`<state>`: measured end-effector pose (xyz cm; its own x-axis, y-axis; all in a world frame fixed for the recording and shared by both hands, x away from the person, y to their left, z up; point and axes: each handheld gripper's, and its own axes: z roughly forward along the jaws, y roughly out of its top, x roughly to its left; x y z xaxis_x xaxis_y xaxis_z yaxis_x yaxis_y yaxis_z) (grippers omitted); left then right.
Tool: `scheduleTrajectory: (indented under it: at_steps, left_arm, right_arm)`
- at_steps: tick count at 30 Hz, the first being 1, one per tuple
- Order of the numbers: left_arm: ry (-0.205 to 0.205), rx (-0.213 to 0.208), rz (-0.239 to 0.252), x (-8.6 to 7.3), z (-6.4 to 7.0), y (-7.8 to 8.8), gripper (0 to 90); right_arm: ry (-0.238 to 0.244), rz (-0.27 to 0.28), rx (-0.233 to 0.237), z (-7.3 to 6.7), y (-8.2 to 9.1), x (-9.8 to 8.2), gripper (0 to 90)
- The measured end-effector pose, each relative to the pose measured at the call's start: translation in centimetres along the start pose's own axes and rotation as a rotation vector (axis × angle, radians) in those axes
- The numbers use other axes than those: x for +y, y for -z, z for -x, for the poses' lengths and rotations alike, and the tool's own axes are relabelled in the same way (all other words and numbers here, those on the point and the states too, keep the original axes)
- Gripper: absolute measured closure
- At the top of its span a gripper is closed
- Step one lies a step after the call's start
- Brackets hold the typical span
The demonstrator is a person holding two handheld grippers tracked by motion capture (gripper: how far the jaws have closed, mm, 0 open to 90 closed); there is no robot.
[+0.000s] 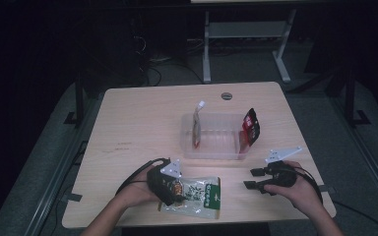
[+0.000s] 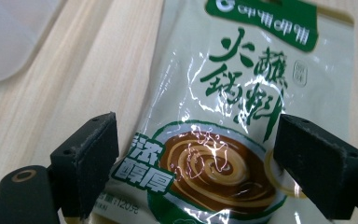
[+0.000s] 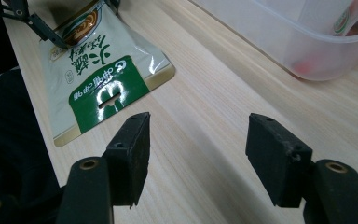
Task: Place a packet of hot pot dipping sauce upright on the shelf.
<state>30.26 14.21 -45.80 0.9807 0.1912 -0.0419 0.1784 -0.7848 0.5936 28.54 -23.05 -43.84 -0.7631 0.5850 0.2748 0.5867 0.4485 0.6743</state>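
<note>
A pale green sauce packet (image 1: pixel 199 195) with a green header strip lies flat on the wooden table near the front edge. My left gripper (image 1: pixel 176 196) hangs just over the packet's left end. In the left gripper view the packet (image 2: pixel 223 116) lies under and between the two jaws, which stand wide apart and do not press it; the left gripper (image 2: pixel 196 135) is open. My right gripper (image 1: pixel 252 178) rests to the right, open, with bare table between its jaws (image 3: pixel 198 135). The right gripper view has the packet (image 3: pixel 98 79) farther off.
A clear plastic container (image 1: pixel 211 147) stands behind the grippers at mid-table, its wall (image 3: pixel 298 51) close to my right gripper. A spouted pouch (image 1: pixel 197 125) leans at its left end, a red and black packet (image 1: pixel 250 129) at its right.
</note>
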Motion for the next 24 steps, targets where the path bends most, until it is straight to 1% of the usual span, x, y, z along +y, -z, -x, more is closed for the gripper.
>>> scheduleTrajectory:
  at_steps: [2,5,8,10,13,17,18,19,21,24]
  left_arm:
    - [-0.003,-0.001,-0.009,-0.1,0.1,-0.1,13.6]
    - [0.008,-0.015,-0.015,-0.3,0.3,-0.1,13.8]
    - [0.006,-0.006,-0.01,-0.5,0.6,0.0,15.1]
    - [0.003,0.007,-0.02,-0.4,0.8,0.2,18.5]
    - [0.001,0.025,-0.016,-0.6,1.1,0.5,29.7]
    - [0.014,0.039,-0.004,-0.9,1.2,0.8,41.7]
    - [0.022,0.043,-0.003,-1.0,1.2,0.9,45.7]
    - [0.022,0.046,-0.003,-1.0,1.1,1.0,49.5]
    - [0.025,0.044,-0.004,-1.1,1.0,1.1,56.7]
    - [0.038,0.042,0.007,-1.2,0.9,1.2,68.4]
  right_arm:
    - [0.001,0.0,0.001,0.0,0.0,0.0,39.6]
    - [0.001,0.003,-0.001,0.0,0.0,0.0,39.6]
    - [0.002,-0.001,0.001,0.0,0.0,0.0,39.6]
    - [0.0,-0.004,0.001,0.0,0.0,0.0,39.6]
    - [0.003,-0.005,0.001,0.0,0.0,0.0,39.6]
    - [0.001,-0.004,0.003,-0.1,-0.1,0.0,39.6]
    - [-0.001,-0.004,0.003,-0.1,-0.1,0.0,39.6]
    - [-0.001,-0.004,0.004,-0.1,-0.1,0.0,39.6]
    - [-0.002,-0.004,0.005,-0.1,-0.1,0.0,39.6]
    - [-0.001,-0.007,0.005,-0.1,-0.1,0.0,39.6]
